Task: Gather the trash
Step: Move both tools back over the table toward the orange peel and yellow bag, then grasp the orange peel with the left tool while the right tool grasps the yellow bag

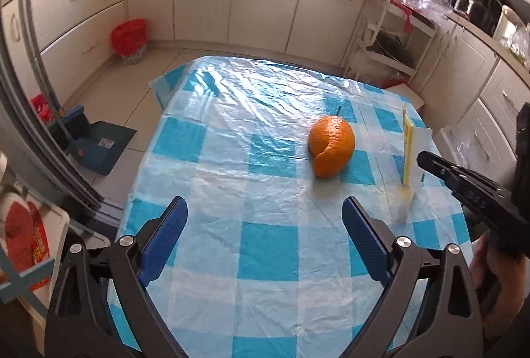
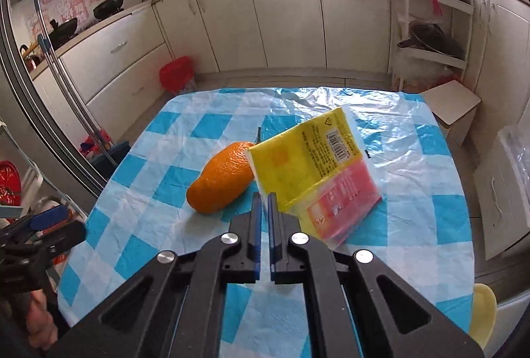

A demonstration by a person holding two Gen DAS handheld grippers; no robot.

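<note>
- Gripping a yellow and pink wrapper (image 2: 314, 172) by its near left corner, the right gripper (image 2: 264, 197) is holding it lifted over the checked tablecloth (image 2: 414, 192), its fingers pressed together on the thin edge.
- Seen from the left wrist view, the wrapper (image 1: 408, 146) is standing edge-on, a thin upright strip at the right side of the table, with its long side running up and away from the fingers.
- Lying on the cloth just left of the wrapper is a piece of orange peel (image 2: 222, 180), domed like a whole fruit; its long axis is running from near left to far right in the right wrist view.
- Hovering over the near edge of the table, the left gripper (image 1: 265, 225) is spread wide with nothing between its blue pads (image 1: 165, 235).
- The peel (image 1: 332, 146) is sitting ahead of the left gripper and a little to the right, so the free left hand looks better placed to take it.
- A red bin (image 1: 129, 39) is standing on the floor by the far cabinets, well apart from the table, and is probably where the trash is going.
</note>
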